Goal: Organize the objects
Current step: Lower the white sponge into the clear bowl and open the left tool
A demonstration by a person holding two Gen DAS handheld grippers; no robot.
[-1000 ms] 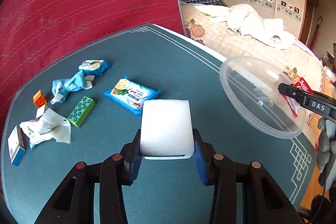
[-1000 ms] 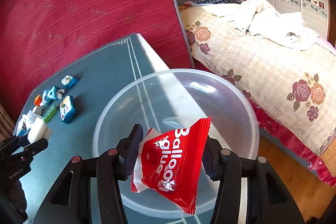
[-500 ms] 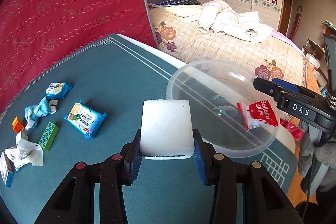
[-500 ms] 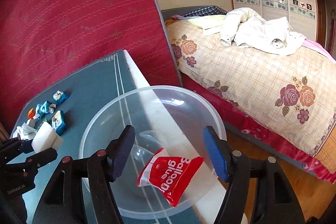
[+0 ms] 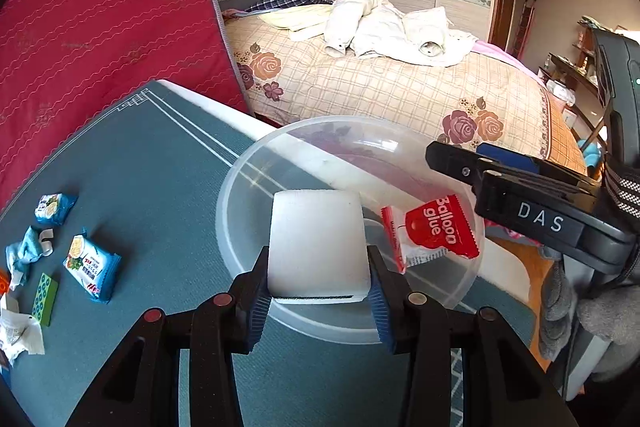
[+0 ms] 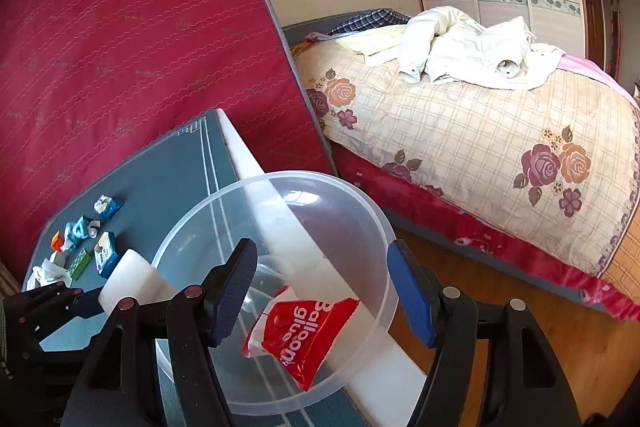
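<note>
My left gripper [image 5: 318, 275] holds a white foam sponge [image 5: 318, 243] between its blue pads, over the near rim of a clear plastic bowl [image 5: 240, 187]. Its jaws are just beginning to open, though the pads still touch the sponge. A red "Balloon glue" packet [image 5: 436, 231] lies inside the bowl. My right gripper [image 6: 322, 255] hangs open above the bowl [image 6: 276, 177], nothing between its fingers, the packet [image 6: 300, 335] below them. From the right wrist view the sponge [image 6: 128, 279] sits at the bowl's left edge.
The bowl stands at the right edge of a teal table mat [image 5: 152, 163]. Left on the mat lie two blue snack packets [image 5: 92, 273], a green studded block [image 5: 44, 299], a crumpled blue wrapper [image 5: 24, 253] and white paper [image 5: 20, 335]. A red mattress [image 5: 100, 27] and a bed [image 5: 400, 95] stand behind.
My left gripper carried the sponge rightward from mid-table to the bowl's near rim. My right gripper opened, and the red packet dropped from it into the bowl.
</note>
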